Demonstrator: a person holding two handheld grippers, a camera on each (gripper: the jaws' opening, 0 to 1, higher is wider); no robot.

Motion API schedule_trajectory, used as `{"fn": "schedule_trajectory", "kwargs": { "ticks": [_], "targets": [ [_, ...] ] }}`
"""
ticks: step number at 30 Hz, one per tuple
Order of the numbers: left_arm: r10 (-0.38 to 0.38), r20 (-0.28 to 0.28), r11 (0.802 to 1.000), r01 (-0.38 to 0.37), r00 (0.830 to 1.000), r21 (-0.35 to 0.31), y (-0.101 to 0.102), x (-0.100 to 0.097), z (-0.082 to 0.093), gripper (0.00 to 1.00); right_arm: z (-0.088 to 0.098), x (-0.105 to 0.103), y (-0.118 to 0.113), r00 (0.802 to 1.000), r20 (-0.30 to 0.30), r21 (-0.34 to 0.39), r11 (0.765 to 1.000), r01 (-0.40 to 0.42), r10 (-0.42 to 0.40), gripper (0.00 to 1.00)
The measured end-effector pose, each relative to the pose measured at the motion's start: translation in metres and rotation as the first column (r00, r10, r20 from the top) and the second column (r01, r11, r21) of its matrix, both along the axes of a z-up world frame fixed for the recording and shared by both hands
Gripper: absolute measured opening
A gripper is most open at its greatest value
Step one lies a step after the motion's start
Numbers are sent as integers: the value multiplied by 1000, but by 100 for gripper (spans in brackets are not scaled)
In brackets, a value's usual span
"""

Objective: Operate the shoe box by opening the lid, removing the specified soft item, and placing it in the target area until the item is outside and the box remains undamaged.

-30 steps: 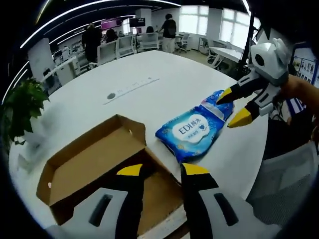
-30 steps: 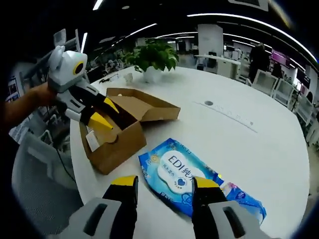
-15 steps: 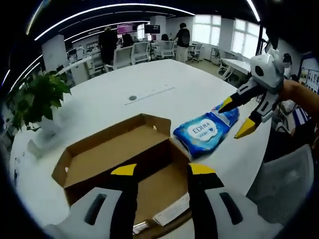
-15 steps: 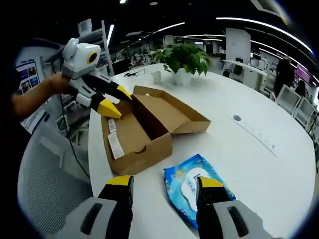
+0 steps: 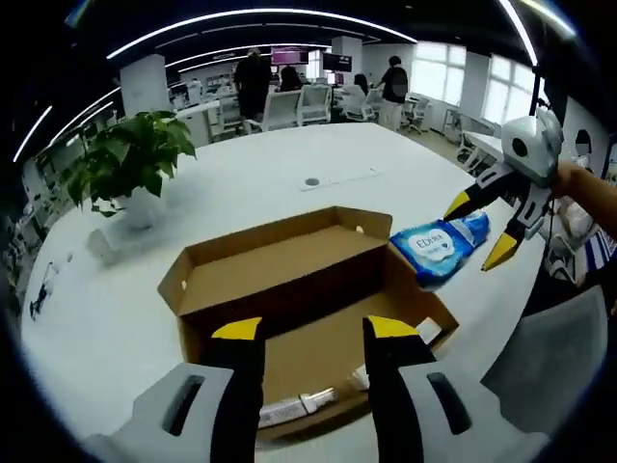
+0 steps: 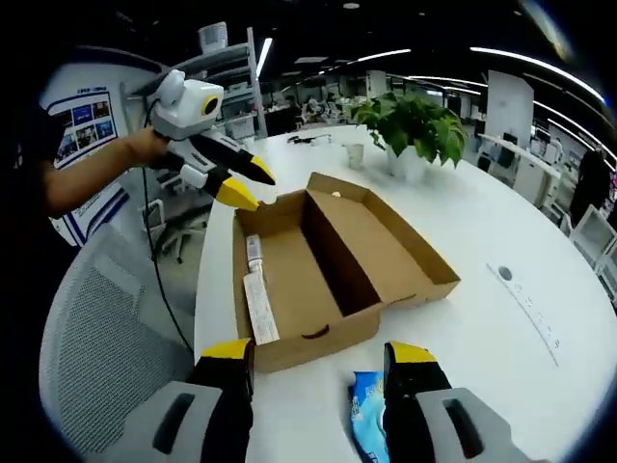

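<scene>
Since wet-wipes pack (image 5: 443,243) already lies out on counter (image 5: 251,193), just beside open shoe box (image 5: 289,280), right tool (image 6: 318,359) is nearer, left tool (image 5: 304,333) over box; both spread, empty.

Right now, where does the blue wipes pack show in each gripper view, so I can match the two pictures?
Left gripper view: the blue wipes pack lies right of centre on the white table, beside the open cardboard box, under the right gripper.
Right gripper view: the pack sits at the bottom edge between this gripper's own jaws, partly cut off.
Shared landmark: the open box, with the potted plant beyond it.
</scene>
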State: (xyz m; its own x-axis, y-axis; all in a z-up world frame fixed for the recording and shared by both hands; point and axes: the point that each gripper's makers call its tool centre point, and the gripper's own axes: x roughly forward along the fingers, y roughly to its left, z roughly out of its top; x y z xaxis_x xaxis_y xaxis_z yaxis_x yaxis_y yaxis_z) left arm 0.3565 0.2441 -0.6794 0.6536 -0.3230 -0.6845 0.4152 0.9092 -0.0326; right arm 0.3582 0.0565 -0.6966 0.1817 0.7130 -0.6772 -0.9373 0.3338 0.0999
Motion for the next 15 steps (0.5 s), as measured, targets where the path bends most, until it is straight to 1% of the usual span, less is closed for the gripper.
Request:
{"fn": "schedule_trajectory", "kwargs": {
  "ticks": [2, 7, 11, 13, 15],
  "targets": [
    [24, -4, 1000, -24, 1000, 3, 12, -4, -3, 41, -1, -2, 9, 1000, -9, -6, 1000, -29, 29, 54],
    [63, -14, 998, -63, 998, 10, 33, -11, -8, 41, -5, -5, 22, 997, -21, -27, 996, -81, 80, 55],
    [81, -17, 997, -81, 997, 16, 46, -16, -11, 41, -13, -10, 33, 991, -39, -52, 990, -129, 127, 56],
    [103, -20, 994, -102, 995, 24, 57, -19, -15, 41, -16, -10, 38, 988, -39, -59, 987, -149, 147, 56],
    [117, -24, 993, -117, 993, 28, 66, -22, -18, 41, -21, -12, 43, 985, -51, -67, 983, -171, 167, 56]
  ]
}}
